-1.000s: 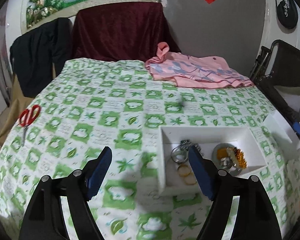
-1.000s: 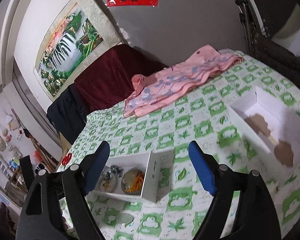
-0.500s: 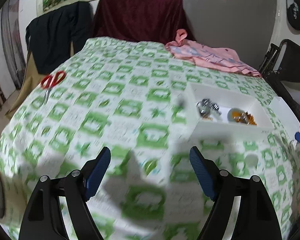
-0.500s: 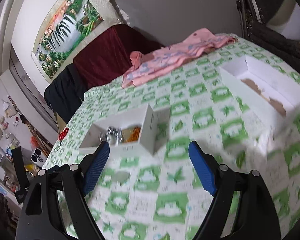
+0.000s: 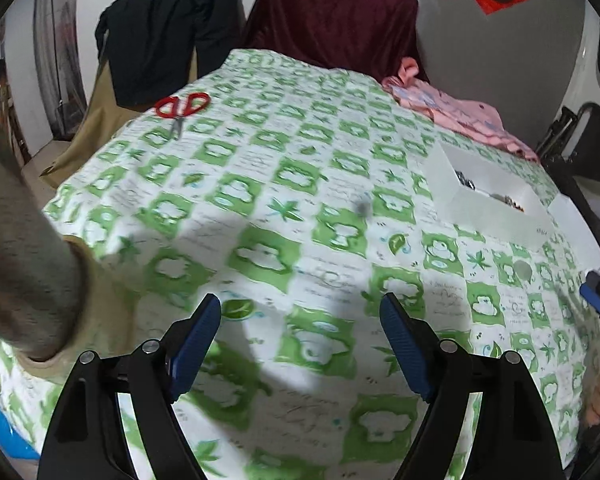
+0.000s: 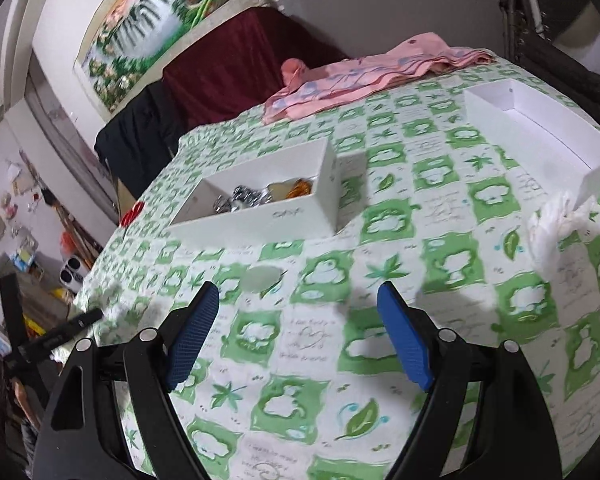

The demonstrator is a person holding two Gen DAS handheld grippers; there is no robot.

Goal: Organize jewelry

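A white open box (image 6: 260,196) holds silver and orange jewelry (image 6: 244,196) on the green-and-white checked tablecloth (image 6: 380,340). It also shows at the far right of the left wrist view (image 5: 484,196). A second white box (image 6: 536,128) stands at the right and looks bare inside. My right gripper (image 6: 298,300) is open and empty, low over the cloth in front of the jewelry box. My left gripper (image 5: 300,312) is open and empty, well left of the box.
Red scissors (image 5: 182,106) lie at the far left of the table. A pink garment (image 6: 364,76) lies at the back. A crumpled white tissue (image 6: 556,224) sits beside the second box. A sleeved arm (image 5: 24,248) fills the left of the left wrist view.
Both grippers have pulled back and lowered toward the table's near edge. The left view swung left, so the jewelry box slid to its right. Both stayed open.
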